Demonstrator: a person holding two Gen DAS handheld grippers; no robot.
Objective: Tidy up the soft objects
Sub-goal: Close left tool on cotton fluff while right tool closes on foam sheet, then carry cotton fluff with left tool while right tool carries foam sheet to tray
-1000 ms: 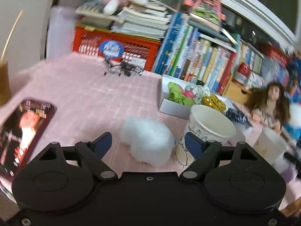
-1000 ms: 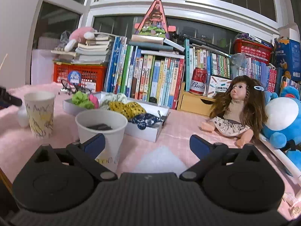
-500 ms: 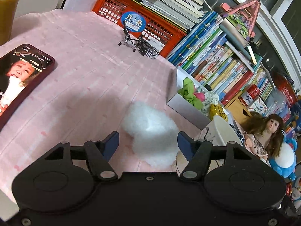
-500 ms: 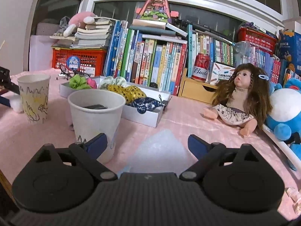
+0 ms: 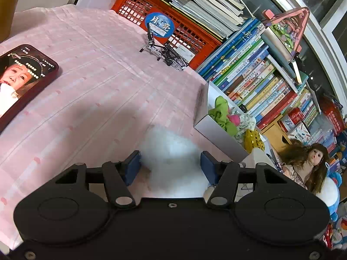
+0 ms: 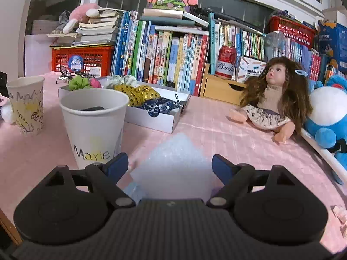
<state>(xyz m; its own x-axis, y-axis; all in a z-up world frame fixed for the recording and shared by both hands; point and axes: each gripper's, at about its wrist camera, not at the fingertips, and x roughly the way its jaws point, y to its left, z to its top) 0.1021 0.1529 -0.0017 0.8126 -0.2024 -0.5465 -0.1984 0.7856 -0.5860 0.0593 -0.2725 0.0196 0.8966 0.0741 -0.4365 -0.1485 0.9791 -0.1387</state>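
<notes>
Landmark: the shallow white box (image 6: pixel 151 120) on the pink tablecloth (image 5: pixel 91 91), in front of the row of books (image 6: pixel 164 58).

1. White cotton wad (image 5: pixel 171 162). It lies on the cloth just in front of the box's near corner, between the blue pads of your left gripper (image 5: pixel 170 166). The jaws stand apart on either side of the fluff; whether the pads touch it, you cannot tell.

2. Pale foam sheet (image 6: pixel 173 162). It lies flat on the cloth in front of the box, on the doll's side of the "Marie" cup. Your right gripper (image 6: pixel 170 165) straddles its near end with the fingers spread wide, gripping nothing.

3. Contents of the box: a green fabric piece (image 6: pixel 79 82), a pink piece (image 6: pixel 95 83), a pale printed bundle (image 6: pixel 123 80), a gold sequinned item (image 6: pixel 138 94), a dark blue patterned item (image 6: pixel 159 107).

4. Paper cup marked "Marie" (image 6: pixel 93 127), standing upright just before the box, something dark inside.

5. Doodled paper cup (image 6: pixel 26 104), upright, to the left of the "Marie" cup and apart from the box.

6. Doll (image 6: pixel 273 99), seated well to the right of the box, against a blue plush toy (image 6: pixel 327 117).

7. Phone (image 5: pixel 21 82), screen lit, lying well to the left of the box.

8. Red crate (image 5: pixel 164 28), behind the box's far end, stacked with papers.
</notes>
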